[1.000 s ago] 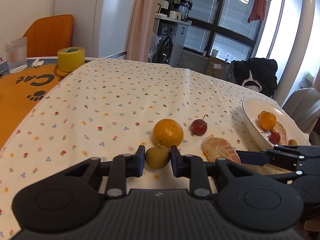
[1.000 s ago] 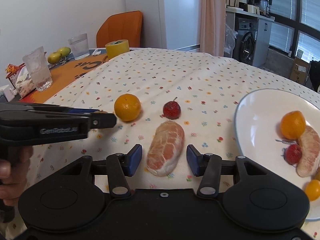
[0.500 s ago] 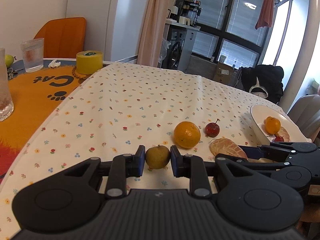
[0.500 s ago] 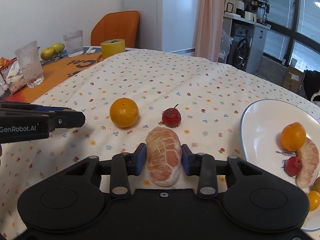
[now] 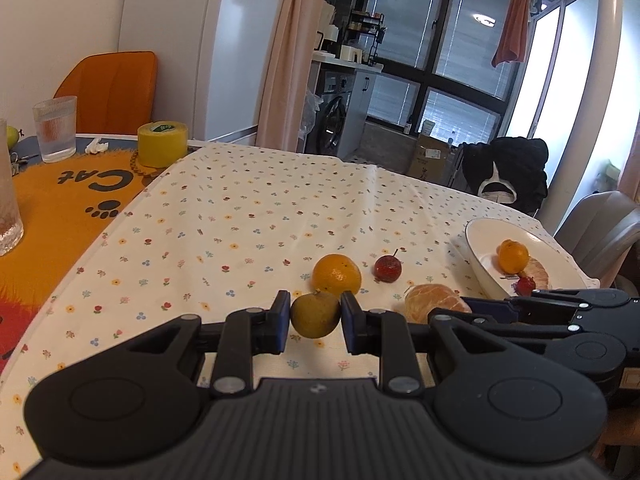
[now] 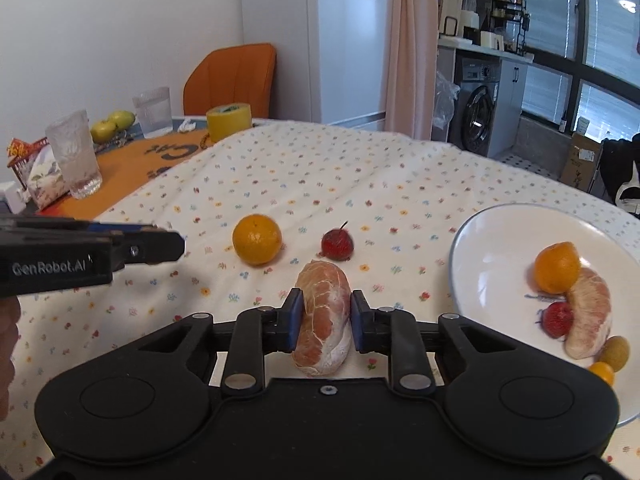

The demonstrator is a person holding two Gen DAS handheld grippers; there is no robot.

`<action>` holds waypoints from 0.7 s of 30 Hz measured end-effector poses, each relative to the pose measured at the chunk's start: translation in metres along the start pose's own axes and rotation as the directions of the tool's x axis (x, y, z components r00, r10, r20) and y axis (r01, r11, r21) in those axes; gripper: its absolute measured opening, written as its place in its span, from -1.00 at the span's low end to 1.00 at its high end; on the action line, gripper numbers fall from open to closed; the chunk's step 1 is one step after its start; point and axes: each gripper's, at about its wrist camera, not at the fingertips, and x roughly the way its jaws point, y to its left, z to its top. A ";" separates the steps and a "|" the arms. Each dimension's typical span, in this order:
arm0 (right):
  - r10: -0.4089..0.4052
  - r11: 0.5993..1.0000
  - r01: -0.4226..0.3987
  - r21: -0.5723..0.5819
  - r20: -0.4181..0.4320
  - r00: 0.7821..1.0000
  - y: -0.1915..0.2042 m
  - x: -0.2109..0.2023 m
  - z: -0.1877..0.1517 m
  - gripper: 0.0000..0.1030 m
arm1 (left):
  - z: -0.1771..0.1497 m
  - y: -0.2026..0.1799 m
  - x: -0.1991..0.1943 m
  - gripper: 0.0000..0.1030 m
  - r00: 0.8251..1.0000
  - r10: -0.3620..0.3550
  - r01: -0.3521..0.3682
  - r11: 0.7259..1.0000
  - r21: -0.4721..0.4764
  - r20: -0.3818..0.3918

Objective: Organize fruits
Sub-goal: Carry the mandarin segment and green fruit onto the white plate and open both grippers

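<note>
Left wrist view: left tongs [image 5: 315,317] clamp brown fruit [image 5: 315,314] between pads.

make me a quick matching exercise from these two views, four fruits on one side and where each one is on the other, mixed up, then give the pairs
Things
1. small brownish-yellow fruit
2. peeled pomelo segment
3. loose orange
4. orange beside a pomelo piece

Places
A. on the white plate
B. between the fingers of the left gripper
C. free on the flowered tablecloth, next to the small red fruit
D. between the fingers of the right gripper

Pairs: 1-B, 2-D, 3-C, 4-A
</note>
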 end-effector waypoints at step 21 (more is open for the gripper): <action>-0.117 0.990 0.107 0.091 0.108 0.987 -0.064 -0.052 0.008 -0.56 | 0.015 -0.053 0.009 -0.51 0.995 -0.091 0.088 0.994 0.065 0.037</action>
